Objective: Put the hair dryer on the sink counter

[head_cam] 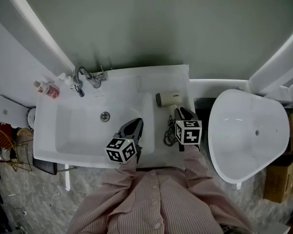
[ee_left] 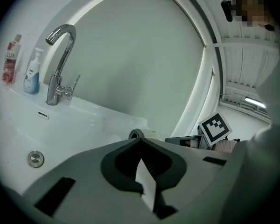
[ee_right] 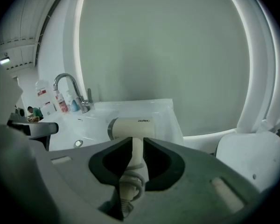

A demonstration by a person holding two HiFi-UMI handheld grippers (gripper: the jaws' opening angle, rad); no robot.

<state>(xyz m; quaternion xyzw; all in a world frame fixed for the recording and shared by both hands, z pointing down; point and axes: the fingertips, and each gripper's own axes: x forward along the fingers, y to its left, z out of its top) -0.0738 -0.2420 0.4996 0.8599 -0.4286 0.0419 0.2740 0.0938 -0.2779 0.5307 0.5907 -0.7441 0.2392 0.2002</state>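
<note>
The beige hair dryer (head_cam: 167,99) lies on its side on the white sink counter (head_cam: 175,79), right of the basin, with its dark cord (head_cam: 170,133) coiled toward me. In the right gripper view the dryer (ee_right: 130,127) rests on the counter and its handle shows in the narrow gap of my right gripper (ee_right: 136,141). That gripper (head_cam: 184,113) hovers just over the handle, jaws a little apart and not pressing on it. My left gripper (head_cam: 135,126) hangs over the basin's front right, its jaws (ee_left: 140,141) together and empty.
A chrome faucet (head_cam: 80,79) stands at the basin's back left, with bottles (head_cam: 48,89) beside it. The drain (head_cam: 105,115) is mid-basin. A large white rounded fixture (head_cam: 249,130) sits close on the right. Cluttered floor lies to the left.
</note>
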